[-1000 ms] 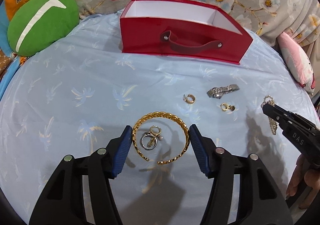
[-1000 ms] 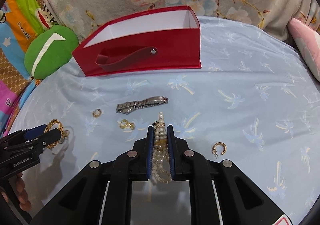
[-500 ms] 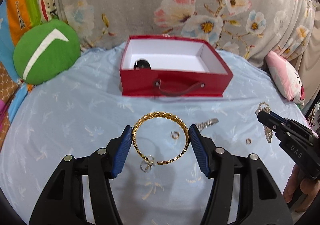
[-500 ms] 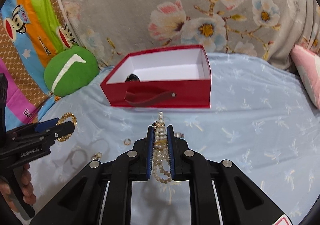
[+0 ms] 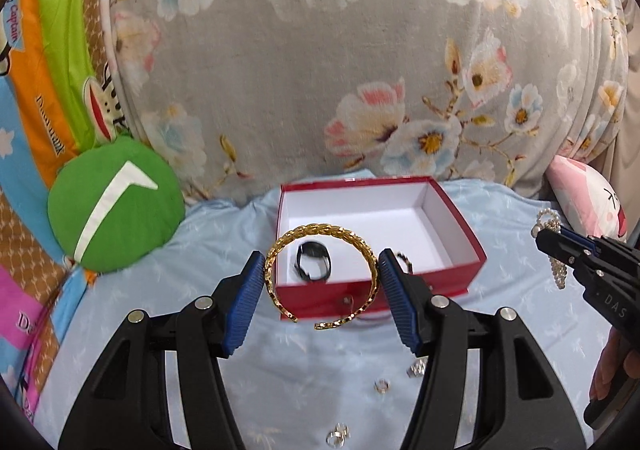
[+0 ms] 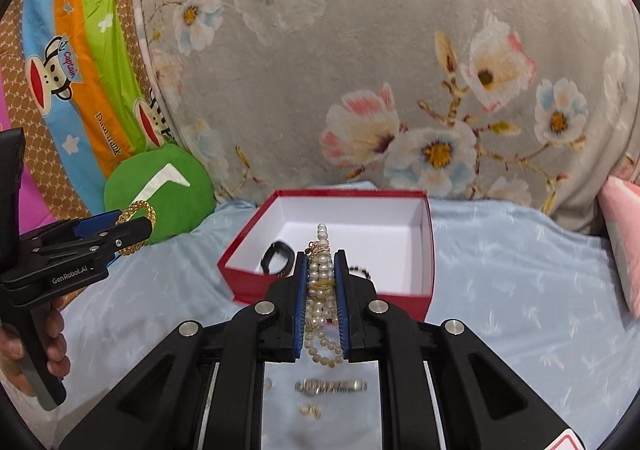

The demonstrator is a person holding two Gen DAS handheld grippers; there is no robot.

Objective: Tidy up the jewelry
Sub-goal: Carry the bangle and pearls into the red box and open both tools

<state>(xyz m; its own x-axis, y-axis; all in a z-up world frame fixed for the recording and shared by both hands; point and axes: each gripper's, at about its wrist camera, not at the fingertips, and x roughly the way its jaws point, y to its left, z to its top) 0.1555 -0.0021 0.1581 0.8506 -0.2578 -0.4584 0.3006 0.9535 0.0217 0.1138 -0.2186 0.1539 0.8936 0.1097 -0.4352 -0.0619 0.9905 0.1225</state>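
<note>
The gold bangle (image 5: pixel 322 274) sat clamped across its width between the left gripper's (image 5: pixel 321 300) half-spread blue pads, lifted in front of the red box (image 5: pixel 460 234) near the bed's far edge. The pearl strand (image 6: pixel 321 282) hung pinched in the right gripper's (image 6: pixel 321 290) nearly closed jaws — also raised before the box. A black band (image 5: pixel 313 267) lay inside the box — a silver watch (image 6: pixel 331 386) and small rings (image 5: pixel 382 386) lay on the blue sheet (image 5: pixel 140 290) below.

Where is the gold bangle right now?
In the left wrist view the gold bangle sits clamped between the left tool's blue pads, lifted in front of the open red box.
</note>
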